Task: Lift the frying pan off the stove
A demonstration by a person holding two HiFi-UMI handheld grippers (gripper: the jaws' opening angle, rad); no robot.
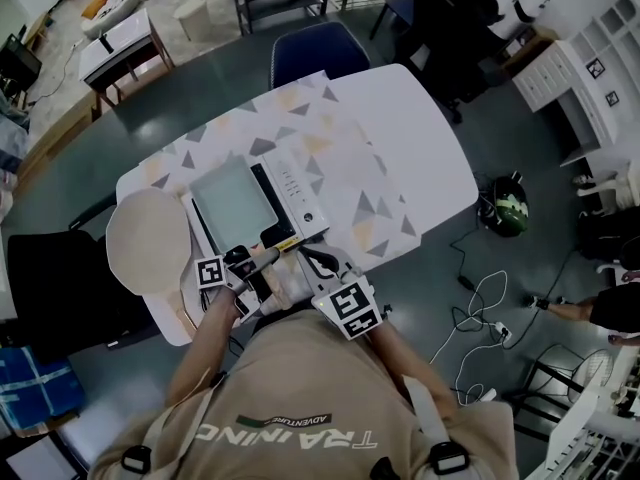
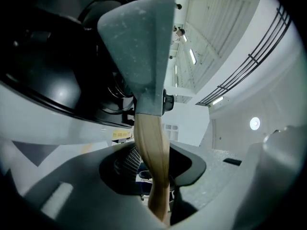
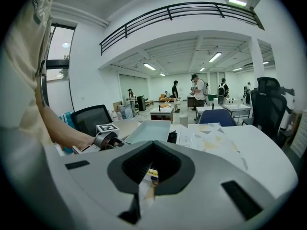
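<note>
- Straddling the wooden handle (image 2: 152, 162), the left tongs (image 1: 245, 261) stand wide apart, one jaw on each side. Thin slivers of background show past the wood, so they do not look clamped on it yet.
- Just to the right of them, the right tongs (image 1: 315, 258) are drawn in to a thin slit and hold nothing.
- Straight ahead of the left tongs, the handle runs into a grey metal bracket (image 2: 139, 47). The wood looks smooth and rounded, so it could likely twist in a loose grip. The best hold is probably far forward, close to that bracket.
- Past the bracket lies the frying pan (image 1: 233, 203), pale and rectangular, flat on the stove (image 1: 296, 190). It looks like stiff metal, and its weight sits well ahead of the tongs, so the far end will probably dip when lifted.
- Beyond both tongs, the table (image 1: 420, 158) stretches away, partly covered by a cloth (image 1: 330, 158) with a triangle pattern.
</note>
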